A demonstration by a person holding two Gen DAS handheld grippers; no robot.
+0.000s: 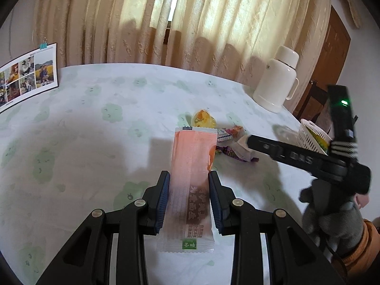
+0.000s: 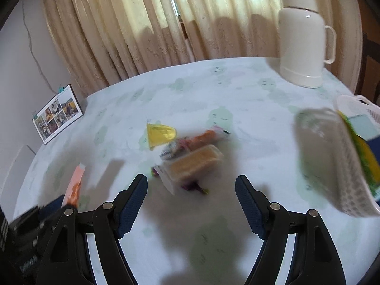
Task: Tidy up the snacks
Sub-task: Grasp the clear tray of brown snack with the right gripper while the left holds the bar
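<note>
Pink-orange snack packet [image 1: 190, 166] clamped lengthwise between left gripper [image 1: 189, 182] pads, lifted above table [image 1: 95, 123]. Right gripper [image 2: 191, 187] jaws wide, nothing between, above loose pile: one yellow jelly cup [image 2: 161, 134], one clear-wrapped cake [image 2: 194, 161], few blurred wrappers. One white basket [image 2: 344, 166] right, one thermos [image 2: 301, 38] behind.

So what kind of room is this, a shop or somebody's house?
Most likely a home, perhaps a dining area: a table under a printed cloth, long cream curtains over a window, a white thermos jug, and a photo collage against the wall.
</note>
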